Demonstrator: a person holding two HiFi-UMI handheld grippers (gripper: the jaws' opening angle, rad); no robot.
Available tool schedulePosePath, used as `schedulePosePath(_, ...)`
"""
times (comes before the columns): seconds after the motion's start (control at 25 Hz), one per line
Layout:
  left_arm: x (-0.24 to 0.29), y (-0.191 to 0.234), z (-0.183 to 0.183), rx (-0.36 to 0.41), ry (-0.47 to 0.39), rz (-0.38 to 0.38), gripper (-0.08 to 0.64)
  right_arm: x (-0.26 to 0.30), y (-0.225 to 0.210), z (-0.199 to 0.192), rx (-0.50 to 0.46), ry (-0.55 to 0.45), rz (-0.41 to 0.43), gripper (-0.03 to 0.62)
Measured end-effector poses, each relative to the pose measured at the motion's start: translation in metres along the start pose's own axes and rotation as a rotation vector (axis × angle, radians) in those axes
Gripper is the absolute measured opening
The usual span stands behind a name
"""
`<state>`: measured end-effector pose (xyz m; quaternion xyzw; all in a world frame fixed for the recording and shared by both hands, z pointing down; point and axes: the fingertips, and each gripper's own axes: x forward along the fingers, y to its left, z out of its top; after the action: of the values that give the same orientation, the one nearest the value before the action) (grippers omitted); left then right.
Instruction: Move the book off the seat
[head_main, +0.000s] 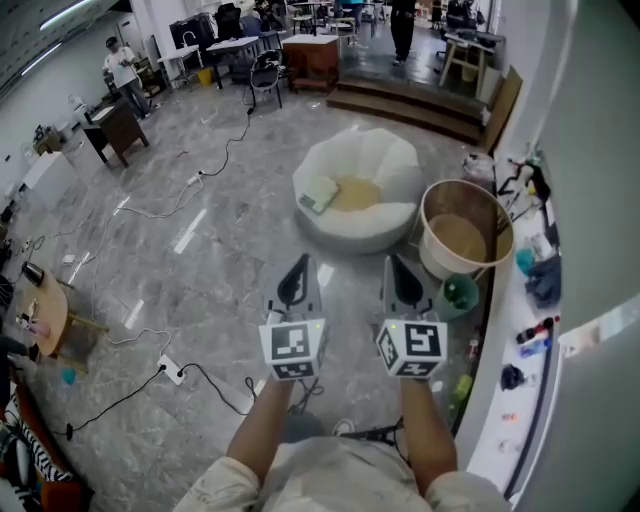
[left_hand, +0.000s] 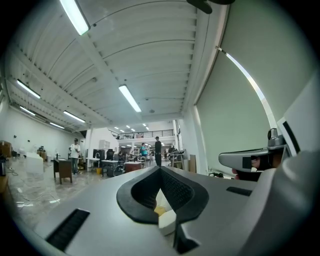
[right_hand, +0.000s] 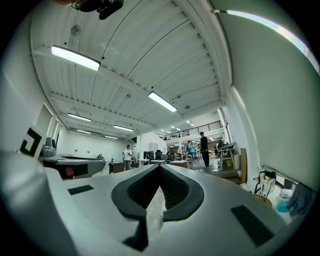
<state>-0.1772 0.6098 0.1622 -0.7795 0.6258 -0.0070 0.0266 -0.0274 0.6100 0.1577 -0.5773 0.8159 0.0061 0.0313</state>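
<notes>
- The seat (head_main: 385, 160) — a white, puffy beanbag on the floor (head_main: 200, 290) — sat ahead of the person and well apart from both grippers. The step in hand looked like the approach, so the sound way was to step in and lower the grippers toward the seat's left side, not stretch from that far back.
- A round tub (head_main: 487, 205) stood just beside the seat on its right. Coming in from the front-left would probably have kept clear of it.
- The left gripper (head_main: 299, 268) (left_hand: 160, 170) and the right gripper (head_main: 398, 268) (right_hand: 160, 167) were held side by side and level, each with its jaws pressed together on nothing. At least one pair had to spread before reaching the target.
- The book (head_main: 319, 193) — pale and flat — lay on the left of the seat's hollow, beside a yellowish patch. It was far ahead of both jaws and closer to the left gripper's line. Neither gripper view showed it clearly. On so soft a cushion, pinching an exposed edge seemed wiser than pressing down.
</notes>
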Motion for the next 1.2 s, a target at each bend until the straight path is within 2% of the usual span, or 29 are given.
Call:
schedulePosePath(0.28,0.032,0.002,0.003,0.011,-0.011,-0.003,0.002,0.031,-0.011,-0.008,0.010,0.008,0.003,0.005)
schedulePosePath(0.6,0.098,0.033,-0.013,-0.012,-0.016,-0.033,0.003,0.102,-0.006,-0.025,-0.006,0.020,-0.007,0.005)
schedulePosePath(1.2,0.228,0.182,-0.019,-0.027,-0.020,-0.033,0.003,0.288,0.041,-0.034,-0.019,0.041,-0.029,0.005)
